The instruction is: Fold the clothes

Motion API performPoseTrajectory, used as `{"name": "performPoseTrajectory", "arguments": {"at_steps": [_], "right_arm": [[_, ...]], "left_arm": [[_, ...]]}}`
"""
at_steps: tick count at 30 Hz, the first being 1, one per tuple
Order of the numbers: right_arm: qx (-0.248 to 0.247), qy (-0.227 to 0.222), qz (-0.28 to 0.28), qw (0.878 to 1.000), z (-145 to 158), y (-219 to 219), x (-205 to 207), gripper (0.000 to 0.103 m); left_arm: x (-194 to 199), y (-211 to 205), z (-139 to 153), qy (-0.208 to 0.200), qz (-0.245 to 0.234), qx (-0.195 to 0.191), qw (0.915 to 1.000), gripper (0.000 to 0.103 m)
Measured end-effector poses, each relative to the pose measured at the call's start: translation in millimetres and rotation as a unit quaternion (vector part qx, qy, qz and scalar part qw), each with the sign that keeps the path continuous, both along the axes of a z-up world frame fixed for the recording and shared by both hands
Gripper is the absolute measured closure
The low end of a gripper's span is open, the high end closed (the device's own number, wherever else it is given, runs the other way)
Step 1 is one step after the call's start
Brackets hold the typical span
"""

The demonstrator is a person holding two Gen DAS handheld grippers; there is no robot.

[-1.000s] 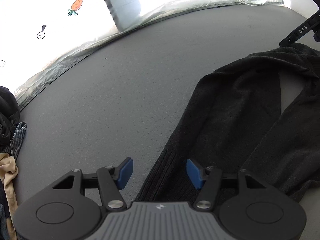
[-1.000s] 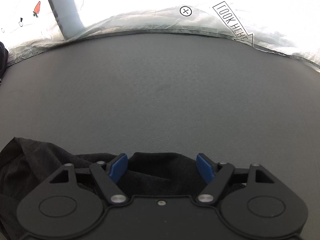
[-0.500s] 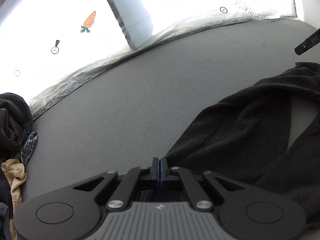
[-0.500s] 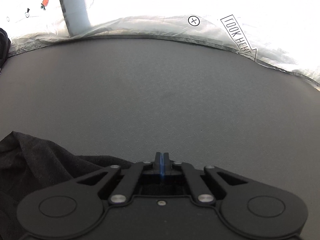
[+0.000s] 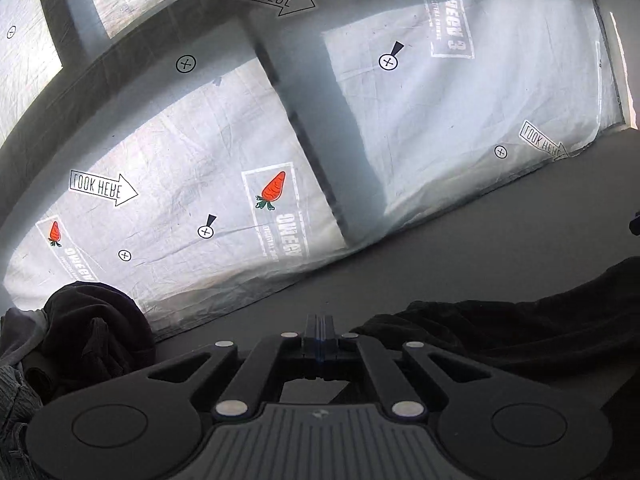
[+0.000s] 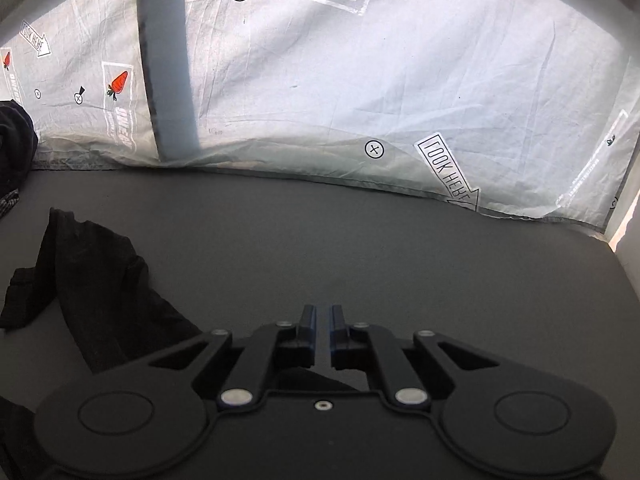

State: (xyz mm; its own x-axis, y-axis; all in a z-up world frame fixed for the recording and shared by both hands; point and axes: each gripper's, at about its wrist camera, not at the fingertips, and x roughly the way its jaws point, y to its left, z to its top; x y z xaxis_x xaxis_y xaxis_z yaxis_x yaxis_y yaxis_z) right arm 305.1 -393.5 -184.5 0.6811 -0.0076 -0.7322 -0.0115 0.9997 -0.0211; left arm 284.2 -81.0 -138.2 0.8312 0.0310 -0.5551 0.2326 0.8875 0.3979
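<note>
A dark knitted garment (image 5: 520, 332) stretches right from my left gripper (image 5: 319, 332), whose pads are pressed together on its edge, above the grey table (image 5: 480, 240). In the right wrist view the same garment (image 6: 100, 280) rises off the table (image 6: 360, 240) at the left and runs in under my right gripper (image 6: 323, 320). A narrow slit shows between that gripper's pad tips as its jaws are opening. Ragged dark cloth is still caught lower down between the pads. One limp end of the garment droops at the far left.
A heap of other clothes (image 5: 92, 328) lies at the table's left end, also visible in the right wrist view as a dark heap (image 6: 12, 140). A white printed sheet (image 5: 200, 160) backs the table. The table's right edge (image 6: 616, 248) is close by.
Both grippers went from open to shut on the garment's edge, then rose and tilted up. The cloth has come off the table and more of the printed sheet shows. The right pads have parted slightly.
</note>
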Motion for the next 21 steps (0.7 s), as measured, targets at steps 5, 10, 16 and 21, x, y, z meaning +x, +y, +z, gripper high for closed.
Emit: {"name": "performPoseTrajectory", "arguments": {"at_steps": [5,10,16,21], "right_arm": [[0.02,0.054,0.031,0.998,-16.7,39.5,-11.8,0.07],[0.006,0.067,0.068,0.995,-17.7,71.2,-11.0,0.057],[0.003,0.092,0.056,0.994,-25.3,77.1,-2.4,0.056],[-0.01,0.111,0.026,0.993,-30.5,70.3,-2.2,0.055]], "left_arm": [[-8.4,31.5,-62.1,0.11,0.094,-0.047,0.9885,0.097],[8.8,68.4,-89.9,0.131,0.197,-0.101,0.9664,0.072],[63.9,82.7,-106.7,0.122,0.214,-0.124,0.9613,0.063],[88.7,75.0,-118.6,0.148,0.173,-0.125,0.9656,0.065]]}}
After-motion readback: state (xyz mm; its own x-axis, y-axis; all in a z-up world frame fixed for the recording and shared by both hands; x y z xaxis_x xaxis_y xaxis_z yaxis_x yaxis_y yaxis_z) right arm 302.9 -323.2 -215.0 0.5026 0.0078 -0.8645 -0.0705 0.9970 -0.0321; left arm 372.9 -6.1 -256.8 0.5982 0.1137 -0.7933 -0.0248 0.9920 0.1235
